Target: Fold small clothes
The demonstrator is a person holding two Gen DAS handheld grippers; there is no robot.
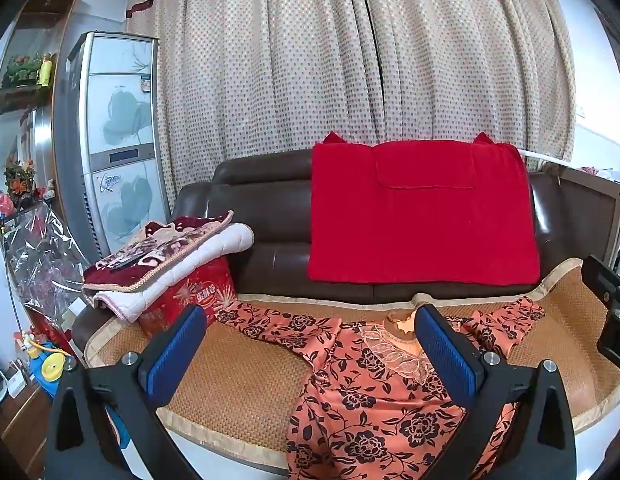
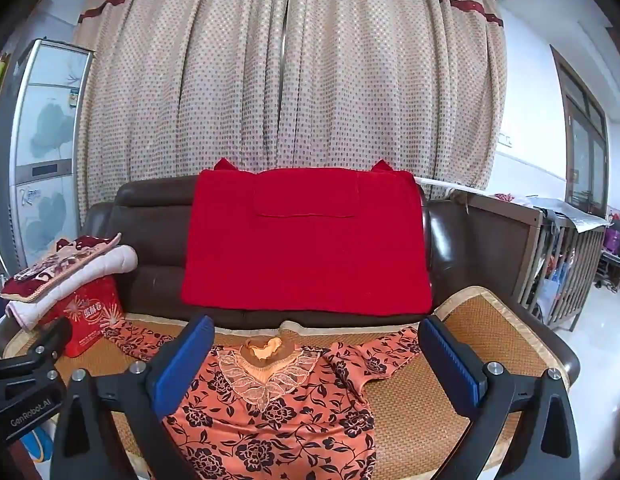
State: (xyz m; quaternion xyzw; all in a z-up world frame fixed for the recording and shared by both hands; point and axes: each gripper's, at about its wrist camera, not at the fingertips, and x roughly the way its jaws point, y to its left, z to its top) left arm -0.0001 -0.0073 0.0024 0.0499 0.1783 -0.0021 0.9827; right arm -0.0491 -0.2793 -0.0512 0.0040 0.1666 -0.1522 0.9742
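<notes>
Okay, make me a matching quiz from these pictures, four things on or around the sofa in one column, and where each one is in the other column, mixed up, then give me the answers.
Things:
1. floral blouse
2. red cloth
3. folded quilt
4. red box

Places:
A. draped over the sofa's backrest
B. under the folded quilt, on the left part of the seat
C. spread flat on the woven seat mat, sleeves out
D. stacked on top of the red box

Pairs: 1-C, 2-A, 3-D, 4-B
</notes>
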